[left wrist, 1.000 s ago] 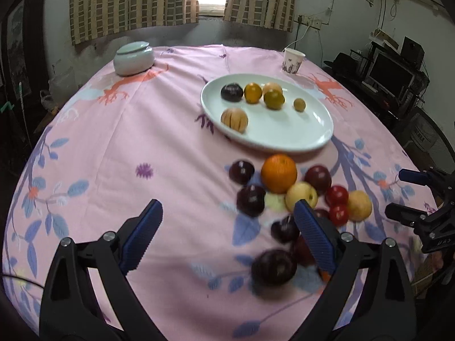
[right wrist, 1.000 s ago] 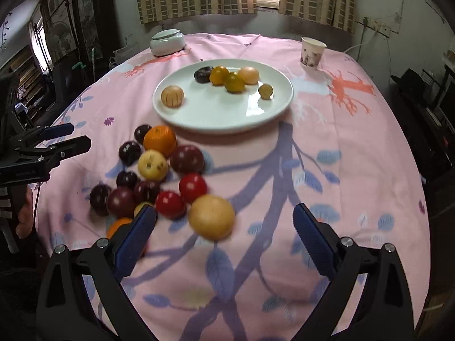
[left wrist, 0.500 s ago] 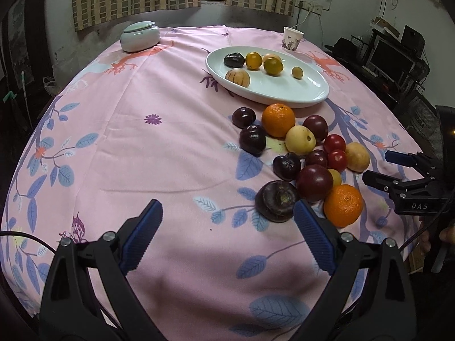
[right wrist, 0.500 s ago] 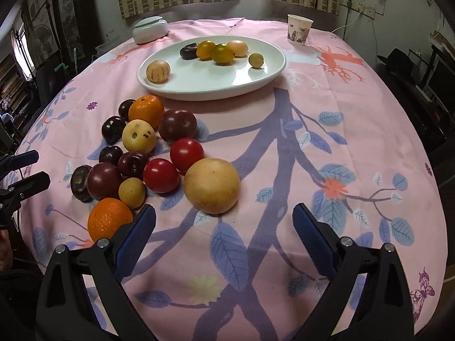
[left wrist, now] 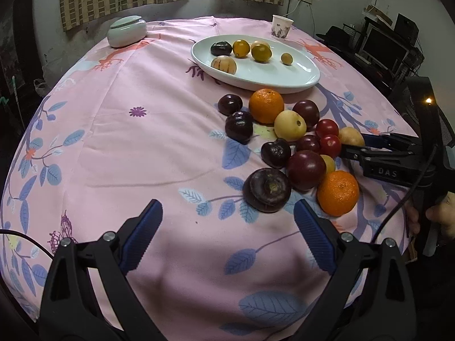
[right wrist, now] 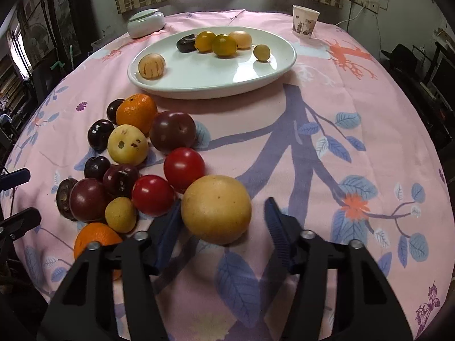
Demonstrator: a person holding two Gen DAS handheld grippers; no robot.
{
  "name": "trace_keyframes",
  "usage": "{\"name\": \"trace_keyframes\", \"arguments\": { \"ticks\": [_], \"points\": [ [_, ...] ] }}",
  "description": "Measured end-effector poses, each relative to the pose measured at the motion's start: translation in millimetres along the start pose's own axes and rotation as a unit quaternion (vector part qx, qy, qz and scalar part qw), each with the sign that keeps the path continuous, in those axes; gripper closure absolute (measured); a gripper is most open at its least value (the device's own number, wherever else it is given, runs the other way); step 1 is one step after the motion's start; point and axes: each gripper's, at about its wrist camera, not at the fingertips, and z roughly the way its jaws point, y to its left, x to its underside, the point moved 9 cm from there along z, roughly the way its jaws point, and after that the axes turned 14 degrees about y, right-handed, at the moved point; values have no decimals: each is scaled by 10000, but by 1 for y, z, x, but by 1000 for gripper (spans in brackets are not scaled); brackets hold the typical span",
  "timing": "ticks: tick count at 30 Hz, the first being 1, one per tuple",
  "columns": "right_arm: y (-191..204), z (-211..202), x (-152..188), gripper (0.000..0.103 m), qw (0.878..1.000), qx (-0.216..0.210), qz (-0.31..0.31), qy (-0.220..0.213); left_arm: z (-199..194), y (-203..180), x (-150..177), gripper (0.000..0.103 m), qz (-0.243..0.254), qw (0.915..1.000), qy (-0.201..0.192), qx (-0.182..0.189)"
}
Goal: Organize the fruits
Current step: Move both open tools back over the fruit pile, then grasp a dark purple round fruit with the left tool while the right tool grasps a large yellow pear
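Fingers of the right gripper (right wrist: 223, 217) closing around the big yellow fruit (right wrist: 216, 209)

Fruit sits between them on the pink surface (right wrist: 327, 130); left finger looks to be touching it, right one still has a gap. Two tomatoes (right wrist: 167, 183) and the rest of the pile lie just left of the fingers, plate (right wrist: 227, 83) well ahead. Left gripper (left wrist: 227, 237) has its fingers spread wide with nothing between; a dark fruit (left wrist: 267, 189) and an orange (left wrist: 337, 193) sit just ahead of its right finger.

Pink leaf-print tablecloth (right wrist: 341, 108), white plate (right wrist: 216, 85)
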Motion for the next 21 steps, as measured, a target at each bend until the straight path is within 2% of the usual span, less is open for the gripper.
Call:
{"name": "trace_keyframes", "arguments": {
  "ticks": [3,11,15,17,19,21],
  "points": [
    [2,-7,0,58,9995,-291,109,-6,4,-1,0,8,-3,10000,67,-23],
    [-9,-39,18,57,9985,-451,276,-164,19,-13,-4,8,139,9997,209,68],
    [-7,-41,28,57,9969,-696,334,-119,39,-21,-8,9,243,9987,414,-152],
    [-6,-43,31,57,9966,-739,346,-146,46,-23,-11,19,262,9984,407,-289],
    [-7,-43,34,57,9962,-768,378,-148,45,-27,-14,28,304,9988,294,-264],
    [-9,-43,36,57,9960,-785,417,-123,42,-32,-15,50,352,9990,219,-156]
  ]
}}
